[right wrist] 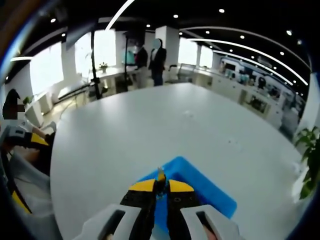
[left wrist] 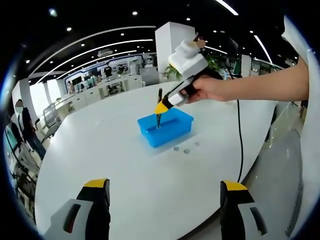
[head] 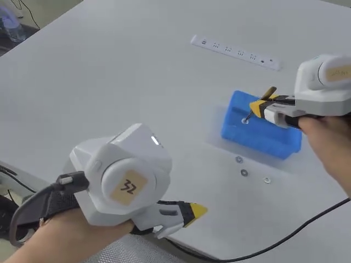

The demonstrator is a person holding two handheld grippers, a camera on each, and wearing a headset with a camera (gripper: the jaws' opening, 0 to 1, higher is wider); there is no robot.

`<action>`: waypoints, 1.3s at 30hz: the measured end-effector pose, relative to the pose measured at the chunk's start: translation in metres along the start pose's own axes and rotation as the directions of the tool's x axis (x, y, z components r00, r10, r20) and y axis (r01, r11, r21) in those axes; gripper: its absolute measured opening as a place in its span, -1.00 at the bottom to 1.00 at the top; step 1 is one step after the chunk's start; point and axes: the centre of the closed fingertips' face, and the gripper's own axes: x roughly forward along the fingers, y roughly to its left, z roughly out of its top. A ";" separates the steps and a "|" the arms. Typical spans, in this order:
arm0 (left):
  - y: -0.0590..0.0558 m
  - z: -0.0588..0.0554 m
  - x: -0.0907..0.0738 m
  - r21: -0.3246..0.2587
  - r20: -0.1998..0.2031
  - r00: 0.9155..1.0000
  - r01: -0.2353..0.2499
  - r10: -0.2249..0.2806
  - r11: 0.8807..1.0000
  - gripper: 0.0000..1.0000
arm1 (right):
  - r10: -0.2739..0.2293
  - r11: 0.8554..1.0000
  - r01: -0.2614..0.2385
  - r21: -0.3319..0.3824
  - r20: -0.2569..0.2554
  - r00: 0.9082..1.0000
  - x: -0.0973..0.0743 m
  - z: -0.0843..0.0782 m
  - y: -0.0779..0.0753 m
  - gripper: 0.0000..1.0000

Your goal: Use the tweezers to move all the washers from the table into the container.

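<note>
The blue container sits on the white table. My right gripper hovers over it, shut on the tweezers, whose tips point down into the container. Something small and grey sits at the tips; I cannot tell what it is. Three washers lie on the table just in front of the container. In the right gripper view the jaws pinch the tweezers above the container. My left gripper is open and holds nothing, low and near me; it sees the container and washers.
A white power strip lies beyond the container. A black cable runs along the table's near right edge. The table's rounded edge is close to the left gripper. People stand far off in the room.
</note>
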 end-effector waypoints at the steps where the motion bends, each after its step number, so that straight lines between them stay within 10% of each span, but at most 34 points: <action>1: 0.000 -0.001 0.001 0.000 0.000 1.000 0.002 -0.002 1.000 0.86 | 0.000 1.000 0.000 0.002 -0.004 1.000 0.001 -0.001 0.000 -0.93; 39: -0.008 -0.007 0.007 0.013 -0.031 0.999 0.025 -0.024 1.000 0.83 | -0.009 1.000 0.008 -0.016 -0.079 0.997 0.032 -0.031 -0.006 -0.92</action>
